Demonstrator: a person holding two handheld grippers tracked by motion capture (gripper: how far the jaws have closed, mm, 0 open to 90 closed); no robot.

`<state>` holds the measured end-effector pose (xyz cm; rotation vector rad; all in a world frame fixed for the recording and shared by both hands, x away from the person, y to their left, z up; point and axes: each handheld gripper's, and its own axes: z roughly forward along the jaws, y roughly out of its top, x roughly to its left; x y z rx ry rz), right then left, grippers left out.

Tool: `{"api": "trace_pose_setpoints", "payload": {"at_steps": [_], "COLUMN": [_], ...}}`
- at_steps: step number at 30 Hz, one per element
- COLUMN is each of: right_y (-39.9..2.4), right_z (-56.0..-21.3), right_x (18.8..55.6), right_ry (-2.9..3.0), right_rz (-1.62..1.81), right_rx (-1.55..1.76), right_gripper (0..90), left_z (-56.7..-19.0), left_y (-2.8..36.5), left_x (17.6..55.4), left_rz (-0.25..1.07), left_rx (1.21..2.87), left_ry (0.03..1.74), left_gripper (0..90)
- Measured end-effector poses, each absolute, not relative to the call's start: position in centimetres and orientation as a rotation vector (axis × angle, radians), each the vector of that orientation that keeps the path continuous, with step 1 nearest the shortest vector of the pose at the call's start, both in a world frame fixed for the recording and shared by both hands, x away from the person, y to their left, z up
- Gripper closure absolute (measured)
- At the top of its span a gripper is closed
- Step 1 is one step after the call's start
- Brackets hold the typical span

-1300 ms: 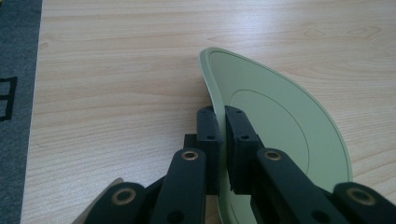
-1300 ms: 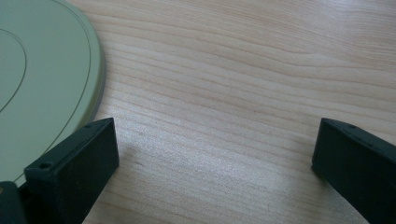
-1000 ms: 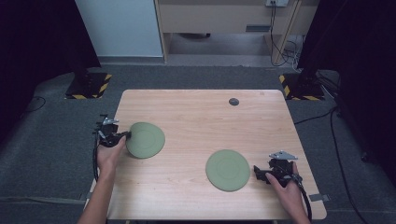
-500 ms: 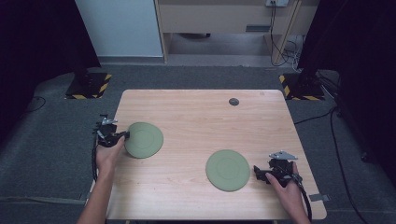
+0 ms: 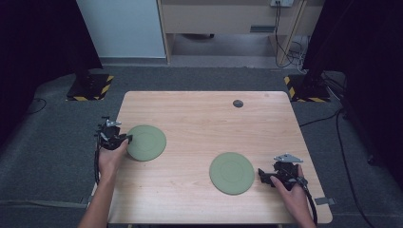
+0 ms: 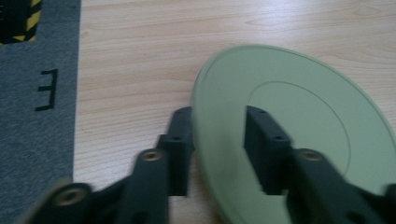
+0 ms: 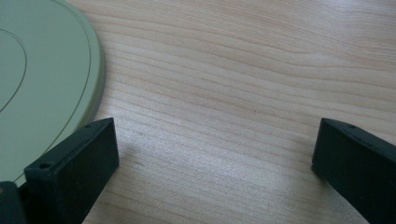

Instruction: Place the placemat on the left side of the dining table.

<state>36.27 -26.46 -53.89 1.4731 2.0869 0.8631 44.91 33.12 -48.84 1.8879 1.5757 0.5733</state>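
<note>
— What is seen from the high view?

— Two green plates are laid on the wooden table (image 5: pixel 199 118). The left plate (image 5: pixel 146 142) is met at its near-left rim by the left gripper (image 5: pixel 124 140); the right plate (image 5: pixel 232 173) lies just left of the right gripper (image 5: pixel 264 175), a small gap being left between them. Each plate is nearer its own hand, and the two are well apart.

— And anything in the way?

— A small dark disc (image 5: pixel 238 103) is set near the far edge, well clear of both. Nothing else is found on the tabletop.

— The left gripper view?

— The rim of the left plate (image 6: pixel 299 121) is straddled by the jaws, one outside it and one over its face. The jaws have just been opening, and the rim (blurred here) is judged to be no longer pinched, so the plate rests on the wood.

— The right gripper view?

— The jaws are spread wide, with nothing held between them but bare table. The right plate (image 7: pixel 42 84) is seen beside one finger (image 7: pixel 74 163), its edge not yet entered between the jaws; a short sideways reach toward it would be needed.
</note>
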Motion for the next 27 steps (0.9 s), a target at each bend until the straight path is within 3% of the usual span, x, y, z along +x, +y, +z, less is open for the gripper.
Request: {"api": "trace_pose_setpoints", "payload": {"at_steps": [4, 13, 17, 21, 27], "right_y": [-26.5, -26.5, -26.5, -26.5, -26.5], "right_z": [-53.9, -53.9, -53.9, -53.9, -53.9], "right_x": [36.3, 36.3, 36.3, 36.3, 36.3], "right_ry": [2.087, 2.087, 2.087, 2.087, 2.087], "right_rz": [0.863, 0.863, 0.863, 0.863, 0.864], "right_rx": [1.473, 1.473, 1.473, 1.473, 1.473], "right_gripper": [0.8, 0.8, 0.8, 0.8, 0.8], "left_z": [-48.5, -47.9, -47.7, -47.6, -47.3], "left_y": [32.8, 31.4, 31.0, 30.7, 29.4], "left_x": [45.2, 45.9, 46.0, 46.1, 46.3], "left_rz": [0.601, 0.554, 0.544, 0.446, 0.445], "left_rx": [1.896, 1.891, 1.878, 1.823, 1.861], "left_ry": [1.583, 1.552, 1.554, 1.555, 1.529], "left_gripper": [37.0, 15.3, 11.1, 5.9, 4.6]}}
